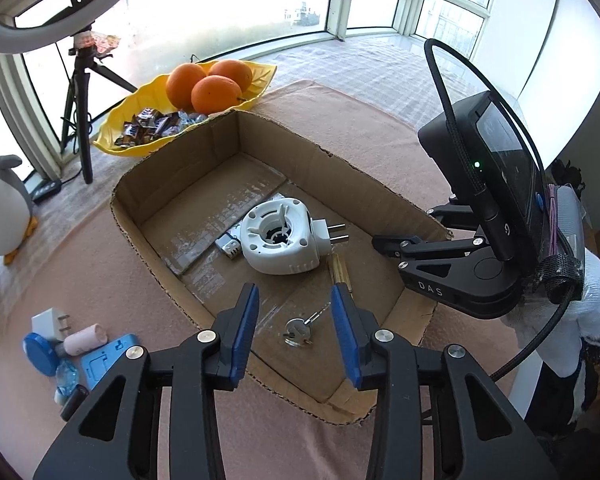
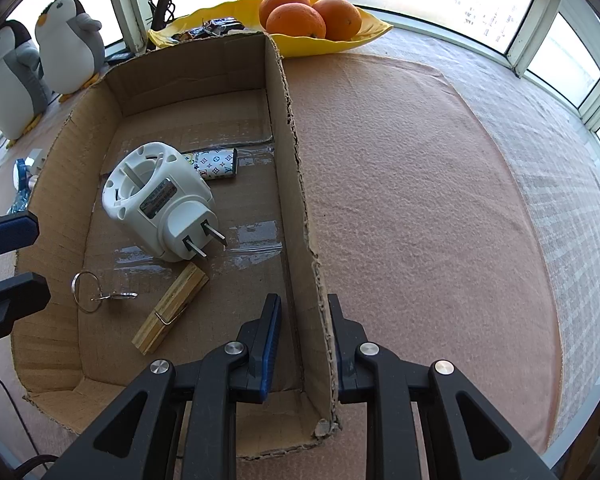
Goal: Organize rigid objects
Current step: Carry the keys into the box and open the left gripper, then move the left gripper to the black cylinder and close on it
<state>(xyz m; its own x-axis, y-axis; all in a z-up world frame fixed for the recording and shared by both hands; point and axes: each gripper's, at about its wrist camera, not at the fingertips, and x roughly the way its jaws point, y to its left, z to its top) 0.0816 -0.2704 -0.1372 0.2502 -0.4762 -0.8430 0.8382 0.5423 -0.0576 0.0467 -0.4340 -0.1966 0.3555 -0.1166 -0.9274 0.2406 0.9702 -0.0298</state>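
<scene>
Left gripper (image 1: 295, 322) hovering with pads apart, keys (image 1: 298, 330) lying below between them inside cardboard box (image 1: 172, 280). Right gripper (image 2: 304, 344) clamping box wall, clothespin (image 2: 170, 312) lying leftward.

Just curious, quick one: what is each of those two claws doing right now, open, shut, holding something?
Left gripper: open, holding nothing; keys lie in the box below it.
Right gripper: shut on the cardboard box wall, one pad each side.
</scene>
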